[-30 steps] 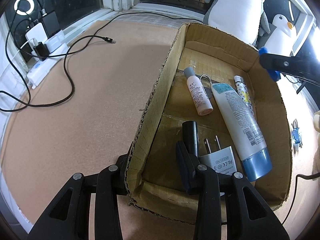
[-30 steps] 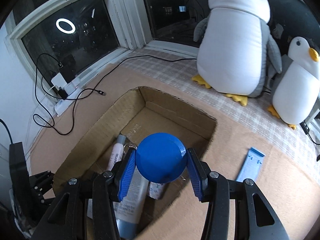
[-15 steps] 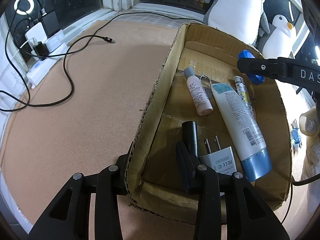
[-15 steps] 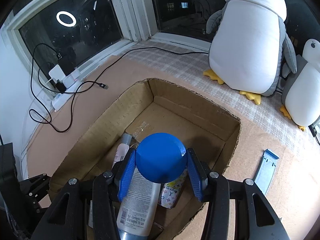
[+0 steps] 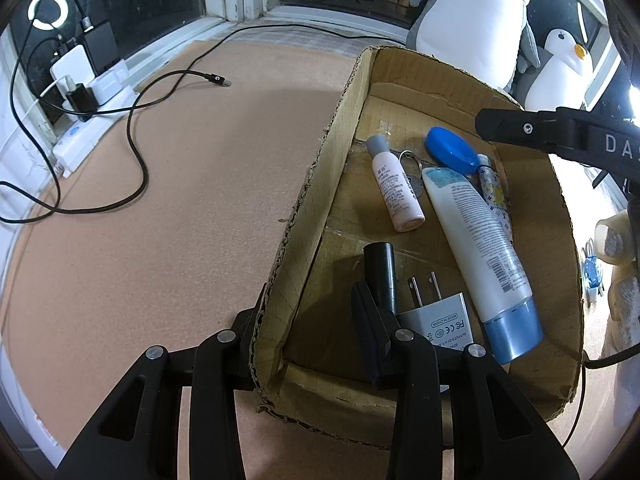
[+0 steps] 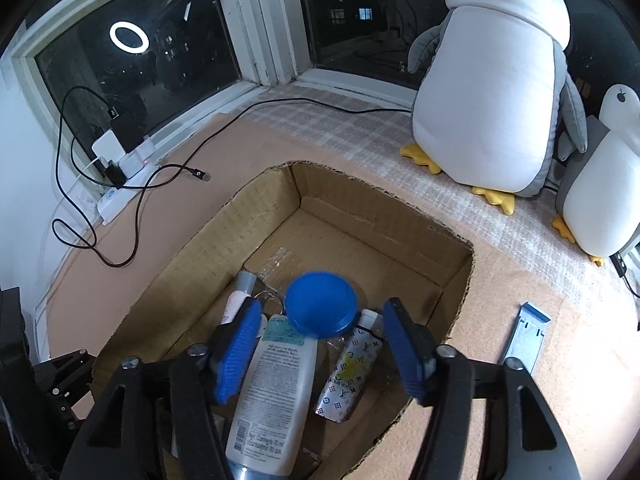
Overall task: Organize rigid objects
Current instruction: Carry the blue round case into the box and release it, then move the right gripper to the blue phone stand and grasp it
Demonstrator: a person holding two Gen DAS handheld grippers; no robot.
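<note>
An open cardboard box (image 5: 312,208) sits on the tan mat. Inside lie a white tube with a blue cap (image 5: 476,248), a small pink bottle (image 5: 394,188), a patterned tube (image 5: 496,196), a white charger plug (image 5: 440,320) and a black cylinder (image 5: 380,268). My left gripper (image 5: 306,320) is shut on the box's near left wall, one finger outside and one inside. My right gripper (image 6: 320,316) hangs over the box (image 6: 360,208) with its jaws opening. The blue round lid (image 6: 321,304) is blurred below the blue pads and free of them. In the left wrist view the lid (image 5: 452,150) is at the tubes' far ends.
Two plush penguins (image 6: 492,92) (image 6: 600,184) stand behind the box by the window. A black cable (image 5: 136,140) and a white power strip (image 5: 84,120) lie at the left. A light blue plastic piece (image 6: 524,336) lies on the mat right of the box.
My right gripper came in over the box, then its jaws spread and the blue lid dropped out of them into the box. The left gripper has not moved.
</note>
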